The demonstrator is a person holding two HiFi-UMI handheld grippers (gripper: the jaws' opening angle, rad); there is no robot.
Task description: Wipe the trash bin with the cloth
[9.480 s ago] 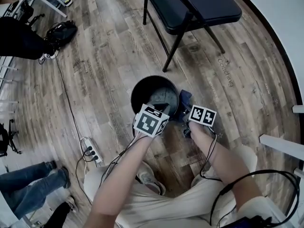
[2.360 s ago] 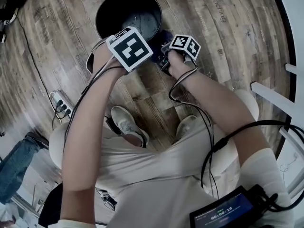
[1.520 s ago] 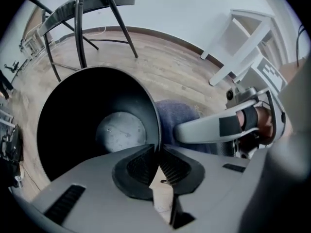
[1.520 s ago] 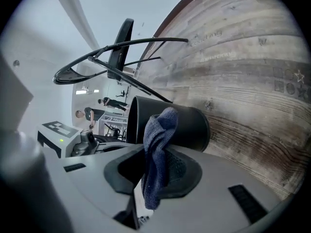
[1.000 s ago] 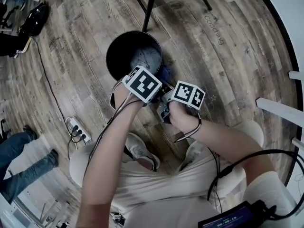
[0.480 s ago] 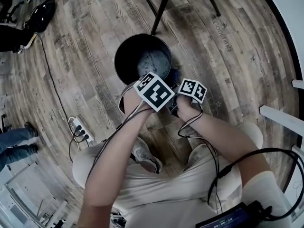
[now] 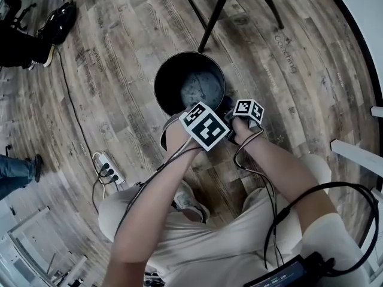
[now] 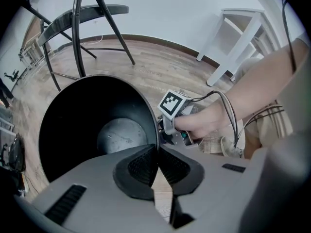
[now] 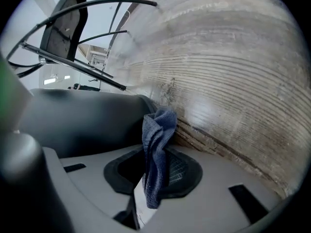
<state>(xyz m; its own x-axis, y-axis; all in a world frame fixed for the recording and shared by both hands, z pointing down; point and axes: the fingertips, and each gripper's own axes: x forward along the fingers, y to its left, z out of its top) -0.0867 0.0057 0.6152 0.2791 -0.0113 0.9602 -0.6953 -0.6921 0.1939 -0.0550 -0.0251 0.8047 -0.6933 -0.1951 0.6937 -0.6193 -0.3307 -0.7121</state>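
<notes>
The black round trash bin (image 7: 190,85) stands on the wooden floor, and its grey bottom shows inside. My left gripper (image 8: 156,166) grips the bin's near rim (image 8: 154,130); its jaws have just been closing with the rim between the pads. Its marker cube (image 7: 206,126) hides the jaws in the head view. My right gripper (image 9: 158,166) is shut on a folded dark blue cloth (image 9: 156,144), which it holds against the bin's outer wall (image 9: 87,125) low on the right side. Its cube (image 7: 248,110) sits beside the bin.
Black chair legs (image 7: 212,17) stand just behind the bin. A power strip (image 7: 106,167) with a cable lies on the floor to the left, and a black bag (image 7: 60,20) at the far left. White furniture (image 7: 359,154) is at the right. My shoe (image 7: 188,199) is near the bin.
My right gripper has sunk down along the bin's right side with the cloth, which the head view now hides. The left gripper has stayed on the rim.
</notes>
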